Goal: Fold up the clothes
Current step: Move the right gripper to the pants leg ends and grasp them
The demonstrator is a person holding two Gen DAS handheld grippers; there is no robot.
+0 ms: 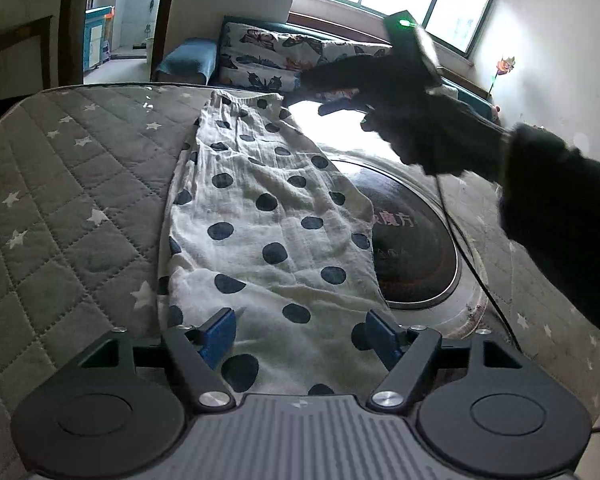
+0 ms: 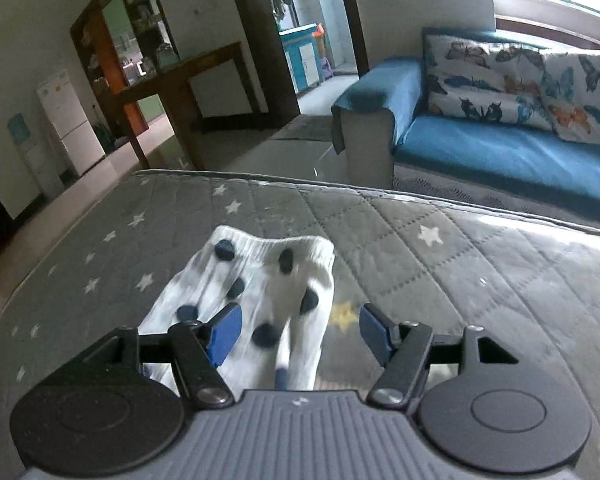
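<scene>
A white garment with dark blue dots (image 1: 268, 216) lies stretched out lengthwise on a grey quilted cover with white stars (image 1: 72, 184). My left gripper (image 1: 300, 336) is open, its blue pads low over the garment's near end. My right gripper (image 1: 340, 98) shows in the left wrist view as a dark shape in a gloved hand above the garment's far end. In the right wrist view my right gripper (image 2: 300, 334) is open just above the garment's elastic end (image 2: 260, 288), which looks blurred.
A dark round glass plate with red characters (image 1: 412, 240) sits in the table, partly under the garment. A thin cable (image 1: 460, 240) runs across it. A blue sofa (image 2: 500, 152) with butterfly cushions (image 2: 520, 84) stands beyond the table's far edge.
</scene>
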